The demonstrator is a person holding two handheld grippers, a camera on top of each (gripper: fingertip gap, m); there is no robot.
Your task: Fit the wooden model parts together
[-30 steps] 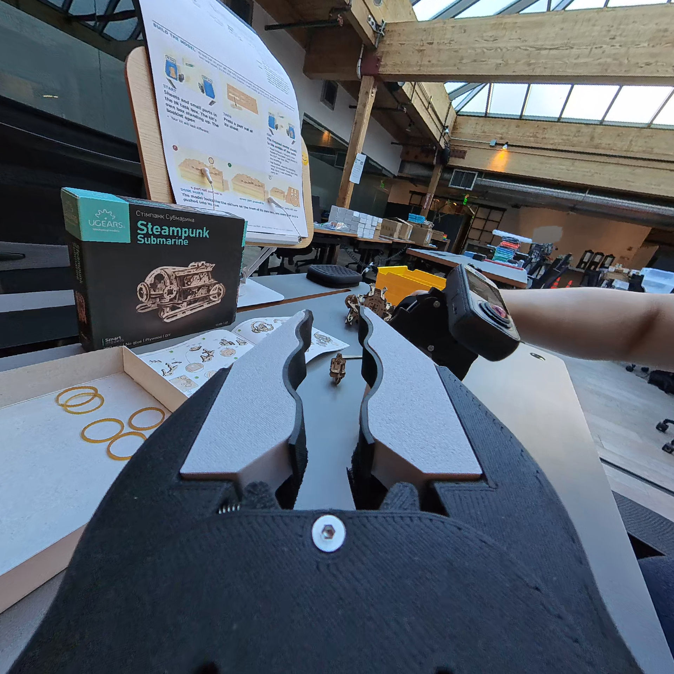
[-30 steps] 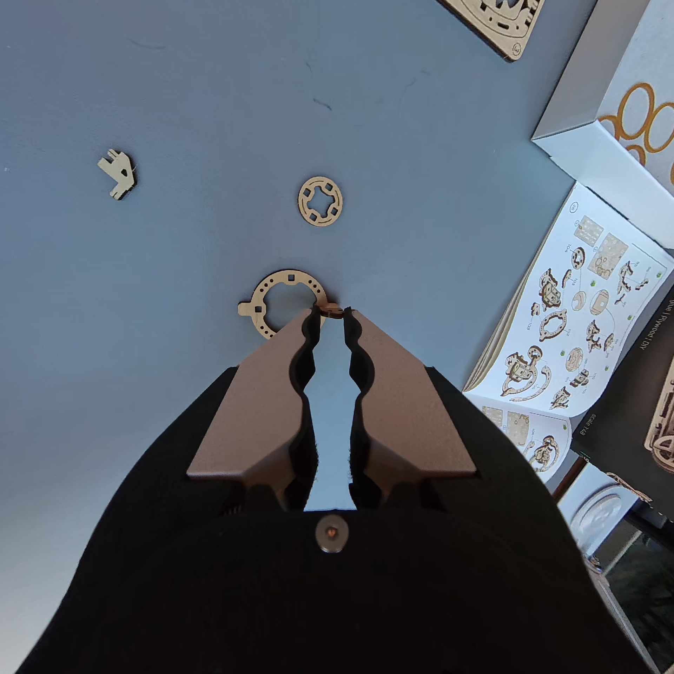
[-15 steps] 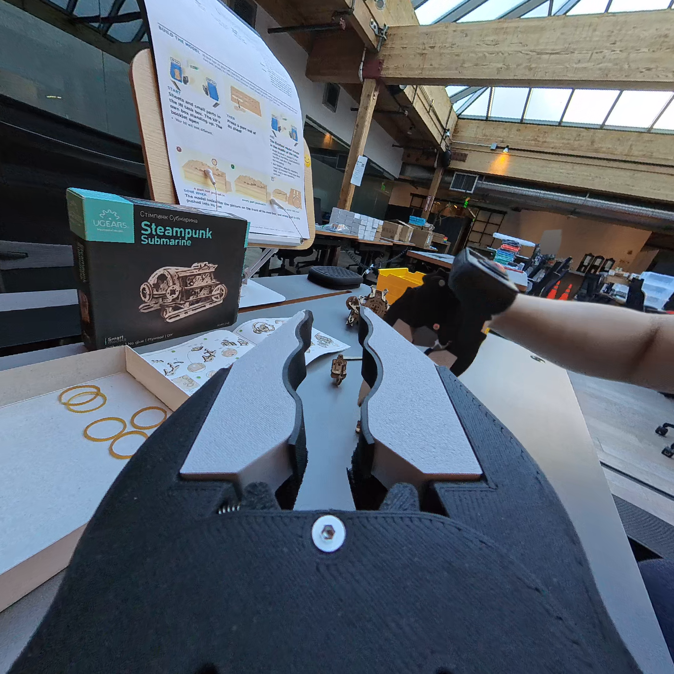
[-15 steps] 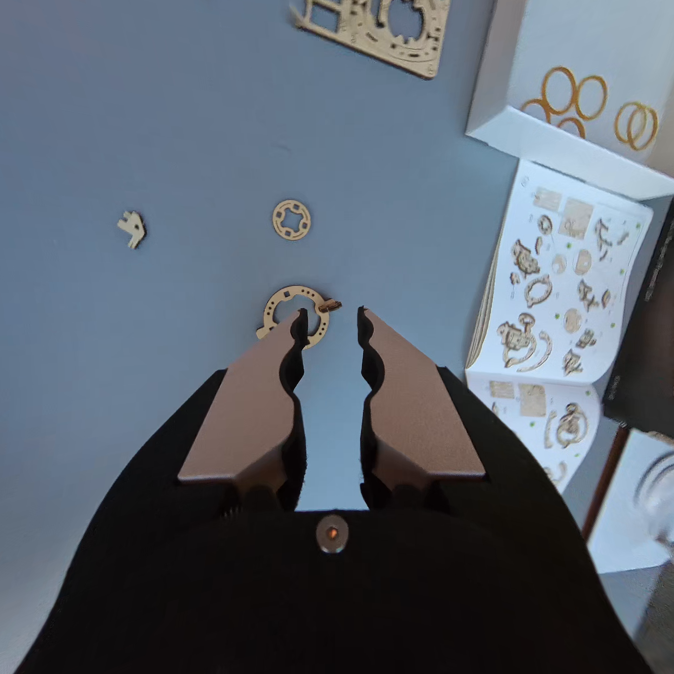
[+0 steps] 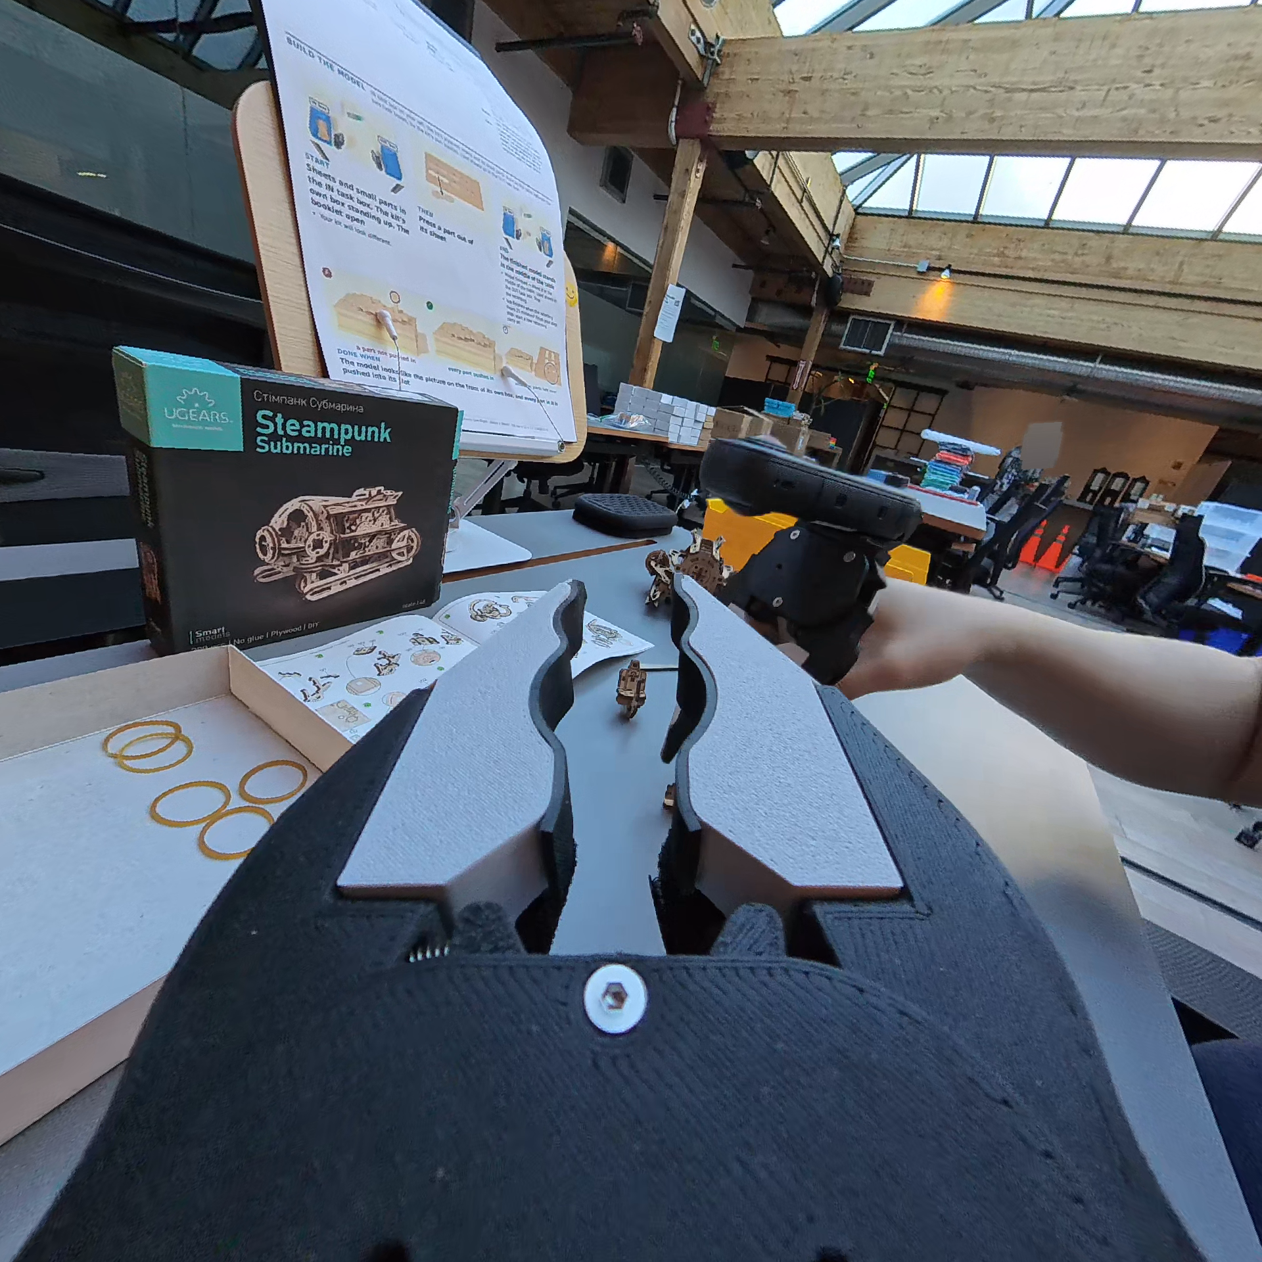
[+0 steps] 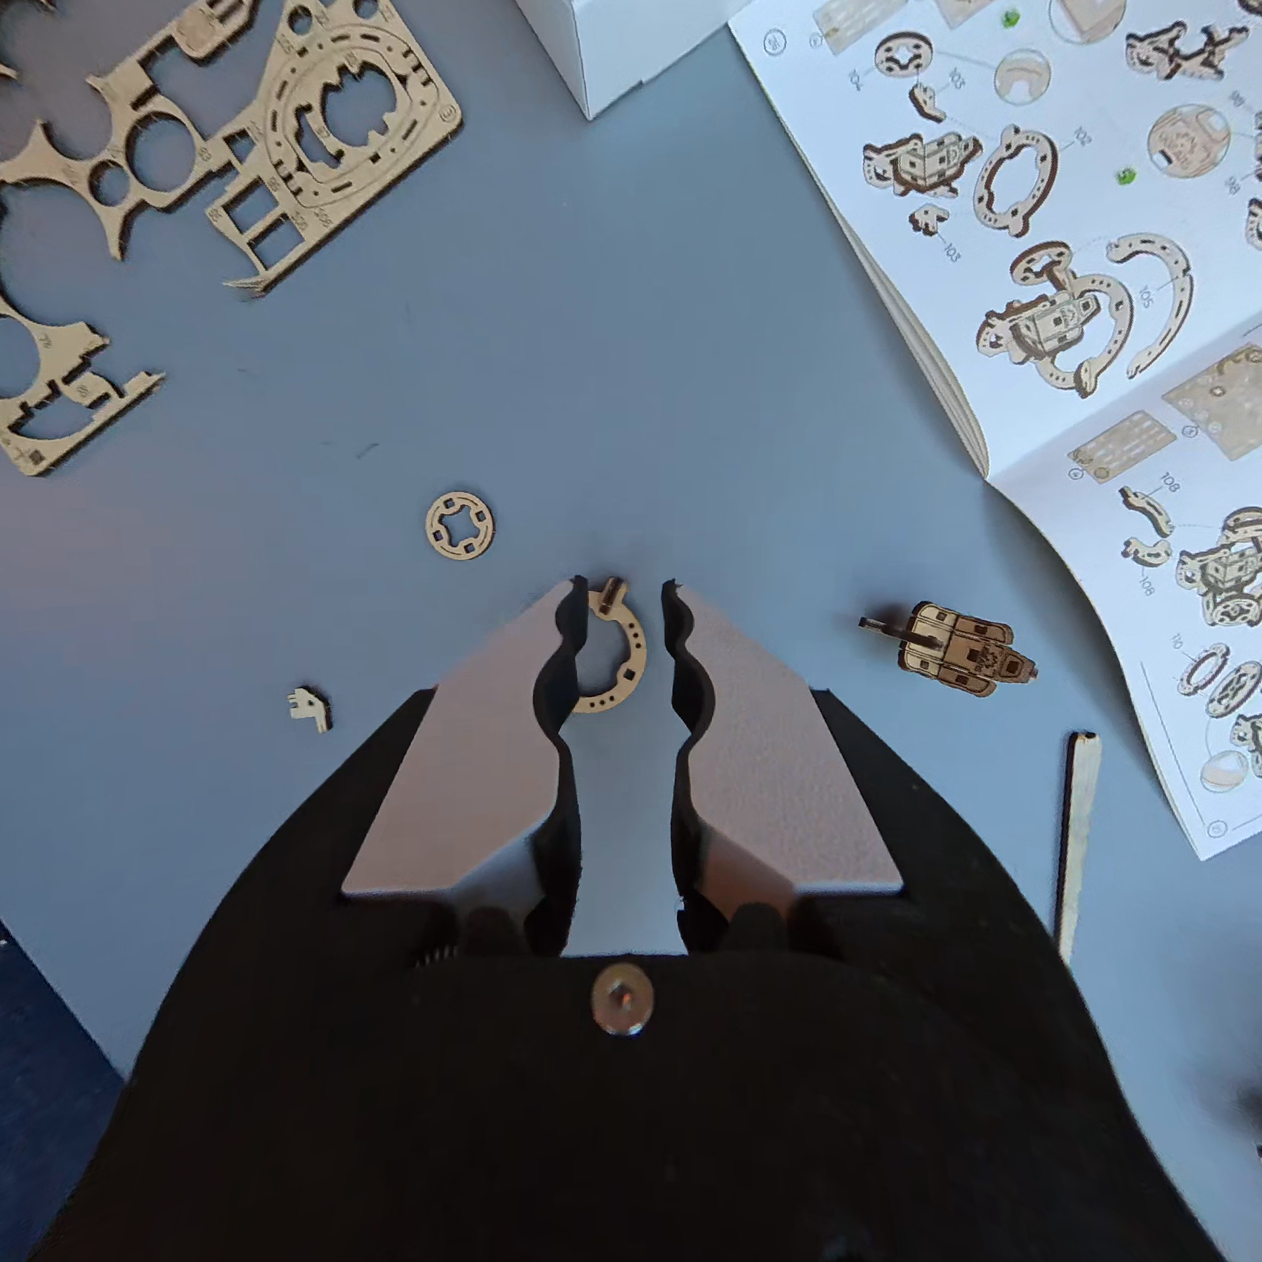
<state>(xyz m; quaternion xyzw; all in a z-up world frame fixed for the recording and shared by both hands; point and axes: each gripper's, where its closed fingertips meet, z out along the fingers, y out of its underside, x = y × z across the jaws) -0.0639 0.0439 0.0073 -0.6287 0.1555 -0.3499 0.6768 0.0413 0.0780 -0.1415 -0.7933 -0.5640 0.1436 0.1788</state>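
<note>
In the right wrist view my right gripper (image 6: pixel 625 591) is open above the grey table. A flat wooden ring with a small pin (image 6: pixel 618 652) lies on the table between its fingers, partly hidden by the left finger. A small round disc (image 6: pixel 460 526), a small bracket piece (image 6: pixel 311 707) and a small wooden sub-assembly (image 6: pixel 956 645) lie around it. In the left wrist view my left gripper (image 5: pixel 628 594) is open and empty, held low over the table. The sub-assembly (image 5: pixel 629 686) stands ahead of it, with the right gripper (image 5: pixel 806 567) beyond.
Punched plywood sheets (image 6: pixel 225 150) lie at the far left, an open booklet (image 6: pixel 1024 273) at the right, a wooden stick (image 6: pixel 1079 819) at the near right. The kit box (image 5: pixel 287 498), a tray with rubber bands (image 5: pixel 68 888), an instruction board (image 5: pixel 423 225) and a gear model (image 5: pixel 690 567) stand around. Left tips to right tips: about 20 centimeters.
My right gripper has opened and let go of the ring's pin, then turned and drawn back so the ring now lies between its fingers. The left gripper has hardly moved.
</note>
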